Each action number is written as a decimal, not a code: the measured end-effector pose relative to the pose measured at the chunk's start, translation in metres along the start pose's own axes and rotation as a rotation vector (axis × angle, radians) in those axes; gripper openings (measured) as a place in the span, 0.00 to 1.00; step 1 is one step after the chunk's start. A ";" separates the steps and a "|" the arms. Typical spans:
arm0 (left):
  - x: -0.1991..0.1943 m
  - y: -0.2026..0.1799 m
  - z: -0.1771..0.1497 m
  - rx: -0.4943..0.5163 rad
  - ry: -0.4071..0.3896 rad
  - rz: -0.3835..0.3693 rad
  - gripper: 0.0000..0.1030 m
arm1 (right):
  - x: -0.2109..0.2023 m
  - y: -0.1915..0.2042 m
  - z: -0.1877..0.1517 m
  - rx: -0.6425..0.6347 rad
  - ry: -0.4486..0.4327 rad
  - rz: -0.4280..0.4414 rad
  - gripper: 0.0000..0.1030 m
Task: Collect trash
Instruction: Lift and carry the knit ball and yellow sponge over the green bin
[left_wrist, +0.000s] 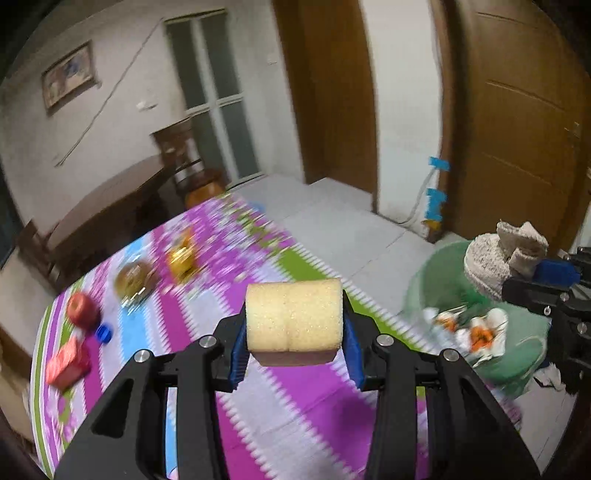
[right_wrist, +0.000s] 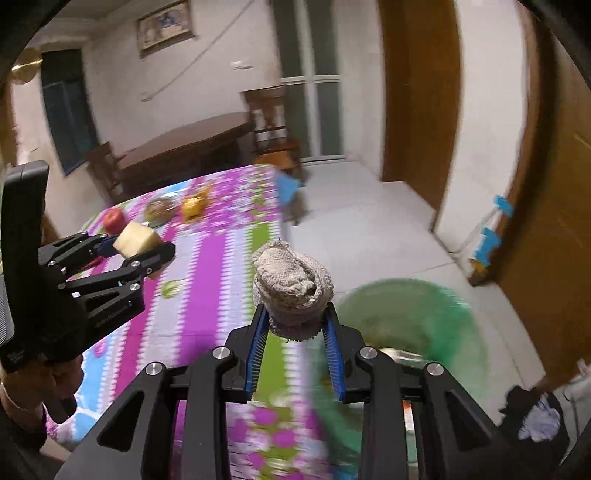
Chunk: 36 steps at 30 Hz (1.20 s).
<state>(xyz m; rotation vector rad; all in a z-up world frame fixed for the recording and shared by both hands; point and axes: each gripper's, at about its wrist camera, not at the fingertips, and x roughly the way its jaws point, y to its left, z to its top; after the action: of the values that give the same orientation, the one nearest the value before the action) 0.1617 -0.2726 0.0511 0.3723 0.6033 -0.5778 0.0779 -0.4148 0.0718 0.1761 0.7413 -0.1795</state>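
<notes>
My left gripper is shut on a yellow sponge and holds it above the flowered tablecloth. It also shows in the right wrist view at the left. My right gripper is shut on a balled grey rag, held near the table's right edge, beside the green trash bin. In the left wrist view the rag hangs over the bin, which holds white and orange scraps.
On the table lie a red apple, a blue bottle cap, a red box, a round gold item and a yellow wrapper. A wooden door stands behind the bin. A dark table and chairs are at the back.
</notes>
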 end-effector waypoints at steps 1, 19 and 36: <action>0.003 -0.011 0.006 0.020 -0.009 -0.013 0.39 | -0.004 -0.009 0.000 0.011 -0.001 -0.016 0.31; 0.053 -0.139 0.044 0.276 0.051 -0.269 0.39 | -0.032 -0.153 -0.012 0.170 0.121 -0.262 0.31; 0.079 -0.173 0.019 0.491 0.167 -0.401 0.40 | 0.025 -0.144 -0.027 0.208 0.323 -0.190 0.32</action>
<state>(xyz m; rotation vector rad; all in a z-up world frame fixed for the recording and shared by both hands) 0.1186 -0.4487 -0.0111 0.7764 0.6996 -1.0941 0.0457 -0.5509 0.0213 0.3376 1.0619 -0.4167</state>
